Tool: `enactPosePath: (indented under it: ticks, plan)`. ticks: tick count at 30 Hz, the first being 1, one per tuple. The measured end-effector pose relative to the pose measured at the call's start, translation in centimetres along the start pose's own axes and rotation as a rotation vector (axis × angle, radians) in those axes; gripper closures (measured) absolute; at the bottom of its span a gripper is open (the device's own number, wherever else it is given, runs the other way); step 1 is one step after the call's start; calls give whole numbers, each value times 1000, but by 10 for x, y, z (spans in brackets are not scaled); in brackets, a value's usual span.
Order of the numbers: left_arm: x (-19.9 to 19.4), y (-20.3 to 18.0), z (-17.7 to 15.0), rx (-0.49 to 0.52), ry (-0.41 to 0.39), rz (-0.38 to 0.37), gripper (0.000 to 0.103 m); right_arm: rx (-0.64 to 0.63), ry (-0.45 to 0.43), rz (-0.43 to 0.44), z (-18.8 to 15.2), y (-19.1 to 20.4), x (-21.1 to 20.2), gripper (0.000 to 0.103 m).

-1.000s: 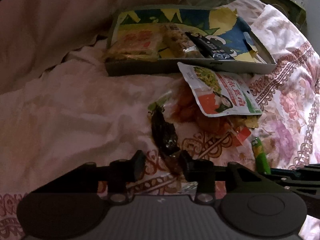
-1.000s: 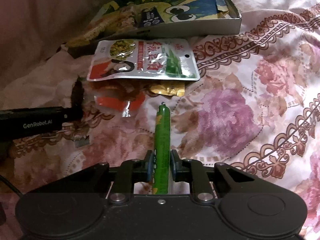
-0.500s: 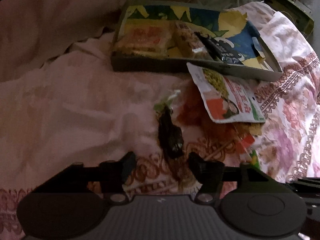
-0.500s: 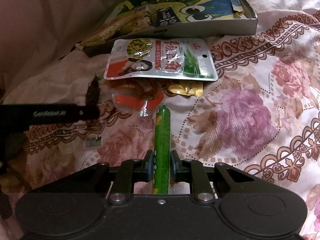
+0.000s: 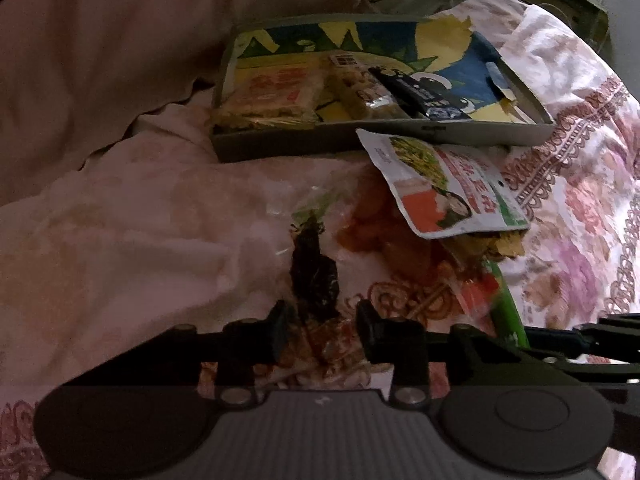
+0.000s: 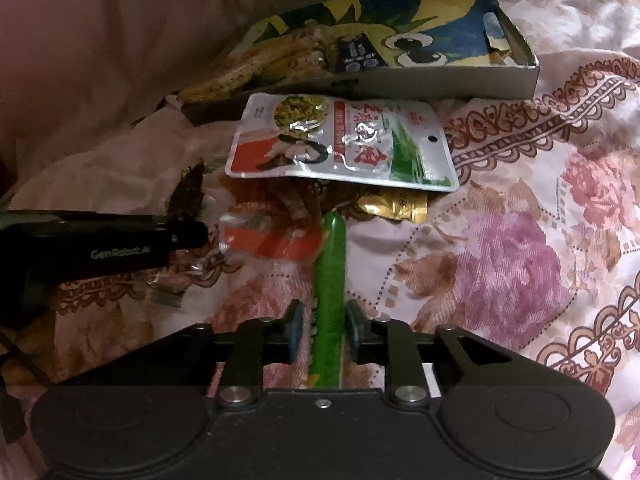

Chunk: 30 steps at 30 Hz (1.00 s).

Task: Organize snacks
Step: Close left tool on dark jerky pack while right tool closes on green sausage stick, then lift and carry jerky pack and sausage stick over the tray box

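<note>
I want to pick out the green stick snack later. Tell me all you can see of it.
The green stick snack is a long, slim tube in glossy green wrap with a rounded far tip. It lies flat on the floral bedspread, pointing toward the tray. Its near part sits between the right gripper jaws, which are opening, with gaps showing. Its tip reaches the orange packet.

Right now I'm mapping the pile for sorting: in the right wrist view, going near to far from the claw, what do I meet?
Right claw → green sausage stick → white snack pouch → cartoon-print tray.
</note>
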<state>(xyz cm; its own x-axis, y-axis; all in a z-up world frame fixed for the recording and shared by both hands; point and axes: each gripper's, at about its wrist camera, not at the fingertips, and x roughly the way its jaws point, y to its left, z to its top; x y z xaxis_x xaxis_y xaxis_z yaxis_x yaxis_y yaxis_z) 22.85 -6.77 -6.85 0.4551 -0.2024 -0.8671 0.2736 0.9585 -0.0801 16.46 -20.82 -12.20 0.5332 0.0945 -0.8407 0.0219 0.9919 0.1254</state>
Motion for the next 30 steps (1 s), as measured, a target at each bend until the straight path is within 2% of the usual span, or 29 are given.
enactPosePath:
  ticks: [2,6,7,10,12,16,19,23,25,30]
  plan:
    - [-4,0,-4,-10,13,-19,68,-18,22,-7,-2,3,3,66]
    - [-13,3,-13,-56,57,-78,76,-81,32,-34,-6,10,7,65]
    - [-14,4,-16,-72,72,-85,76,-76,35,-36,-6,9,7,66]
    - [-15,6,-21,-95,92,-90,76,-55,48,-58,-6,6,5,82]
    - [-15,6,-22,-101,92,-89,76,-38,48,-55,-6,3,3,83]
    - [-13,11,-21,-130,88,-86,72,-26,52,-64,-7,3,0,84]
    - [-9,14,-18,-158,95,-83,62,12,59,-66,-8,2,-4,84]
    - [-3,18,-17,-187,106,-91,61,90,74,-60,-9,-4,-10,84]
    - [-3,18,-17,-183,107,-87,64,111,68,-56,-10,-6,-14,84]
    - [-11,10,-19,-144,91,-75,80,133,49,-30,-9,-5,-19,84]
